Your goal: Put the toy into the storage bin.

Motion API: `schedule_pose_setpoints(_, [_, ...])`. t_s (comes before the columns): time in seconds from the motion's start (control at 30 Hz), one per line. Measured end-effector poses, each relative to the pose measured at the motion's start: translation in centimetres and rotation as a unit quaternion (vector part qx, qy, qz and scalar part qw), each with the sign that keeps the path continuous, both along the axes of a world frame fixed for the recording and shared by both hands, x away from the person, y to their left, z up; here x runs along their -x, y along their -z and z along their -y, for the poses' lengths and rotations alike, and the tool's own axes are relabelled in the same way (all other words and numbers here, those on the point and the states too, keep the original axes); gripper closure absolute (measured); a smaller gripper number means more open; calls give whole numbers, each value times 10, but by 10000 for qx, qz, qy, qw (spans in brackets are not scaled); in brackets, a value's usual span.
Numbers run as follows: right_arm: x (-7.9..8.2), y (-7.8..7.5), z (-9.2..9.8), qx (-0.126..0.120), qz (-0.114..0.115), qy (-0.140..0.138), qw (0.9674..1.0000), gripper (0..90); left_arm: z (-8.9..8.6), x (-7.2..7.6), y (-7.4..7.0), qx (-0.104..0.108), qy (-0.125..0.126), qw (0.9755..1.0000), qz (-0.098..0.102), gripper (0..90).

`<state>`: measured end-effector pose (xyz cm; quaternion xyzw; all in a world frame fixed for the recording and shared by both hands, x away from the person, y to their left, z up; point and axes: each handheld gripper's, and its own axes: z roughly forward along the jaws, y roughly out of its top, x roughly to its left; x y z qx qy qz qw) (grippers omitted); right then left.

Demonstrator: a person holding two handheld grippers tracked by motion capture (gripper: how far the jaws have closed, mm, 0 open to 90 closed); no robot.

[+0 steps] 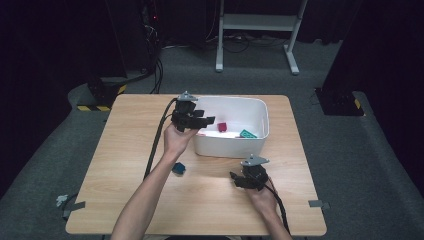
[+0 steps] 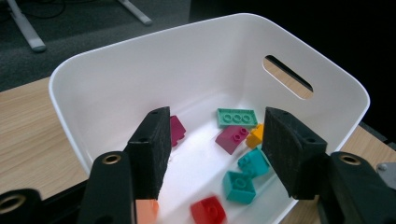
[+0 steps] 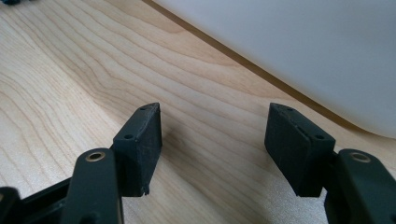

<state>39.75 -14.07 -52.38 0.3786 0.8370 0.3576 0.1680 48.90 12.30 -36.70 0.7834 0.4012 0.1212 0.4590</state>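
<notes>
A white bin [image 1: 261,109] stands at the back middle of the wooden table [image 1: 130,150]. My left gripper [image 1: 204,120] hovers over the bin's left rim, open, with nothing between its jaws [image 2: 212,126]. Below it in the bin [image 2: 65,79] lie several bricks: a green plate [image 2: 236,117], a magenta brick [image 2: 232,137], an orange one [image 2: 255,135], two teal ones [image 2: 239,186] and a red one [image 2: 208,210]. My right gripper [image 1: 235,179] rests low over the table in front of the bin, open and empty [image 3: 215,126]. A blue brick [image 1: 179,168] lies on the table under the left forearm.
The bin's outer wall [image 3: 303,51] is close ahead of the right gripper. The left gripper's cable [image 1: 157,140] trails across the table's left half. A white metal stand [image 1: 255,22] stands on the floor beyond the table.
</notes>
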Motion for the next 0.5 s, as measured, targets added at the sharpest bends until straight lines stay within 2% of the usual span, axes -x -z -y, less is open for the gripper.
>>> schedule_pose_setpoints(0.23, [0,0,0,-4,-8,6,10000,364,-9,10,-5,-18,-26,9999,126,402])
schedule_pose_setpoints(0.37, [0,0,0,-4,-9,7,10000,364,-15,15,-7,-103,-63,9997,192,394])
schedule_pose_setpoints(0.5, [0,0,0,-5,-9,8,10000,364,-23,22,-9,-55,-106,9996,253,387])
